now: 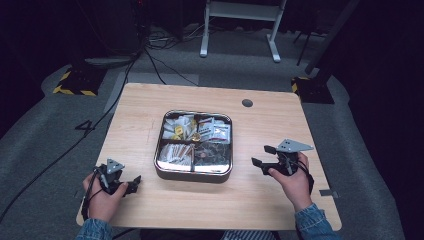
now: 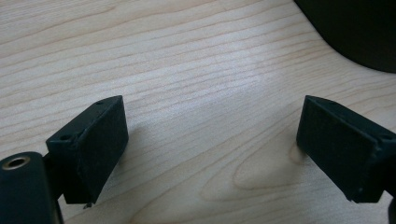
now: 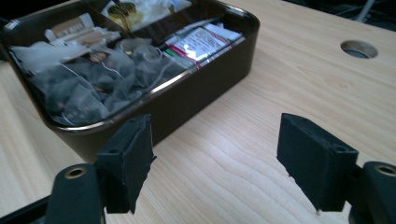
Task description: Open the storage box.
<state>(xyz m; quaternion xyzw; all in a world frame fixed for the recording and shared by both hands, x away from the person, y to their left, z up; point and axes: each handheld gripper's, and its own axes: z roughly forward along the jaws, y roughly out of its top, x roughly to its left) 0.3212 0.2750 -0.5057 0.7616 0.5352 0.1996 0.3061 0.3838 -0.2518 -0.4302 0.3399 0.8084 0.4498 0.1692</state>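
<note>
Both jaw pairs are held apart with nothing between them. The left hand-held gripper (image 1: 131,185) is rested low on the desk (image 1: 280,200). The right hand-held gripper (image 1: 263,156) is held just right of the compartmented metal tin (image 1: 193,175) of tea bags (image 3: 88,84) and sachets (image 3: 201,41), at desk centre.

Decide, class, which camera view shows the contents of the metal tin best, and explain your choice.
The right gripper view: the tin is close, so its mesh tea bags and printed sachets are distinct. The high view shows all four compartments of the tin, but small. The left gripper view catches a dark corner, perhaps its wall.
</note>
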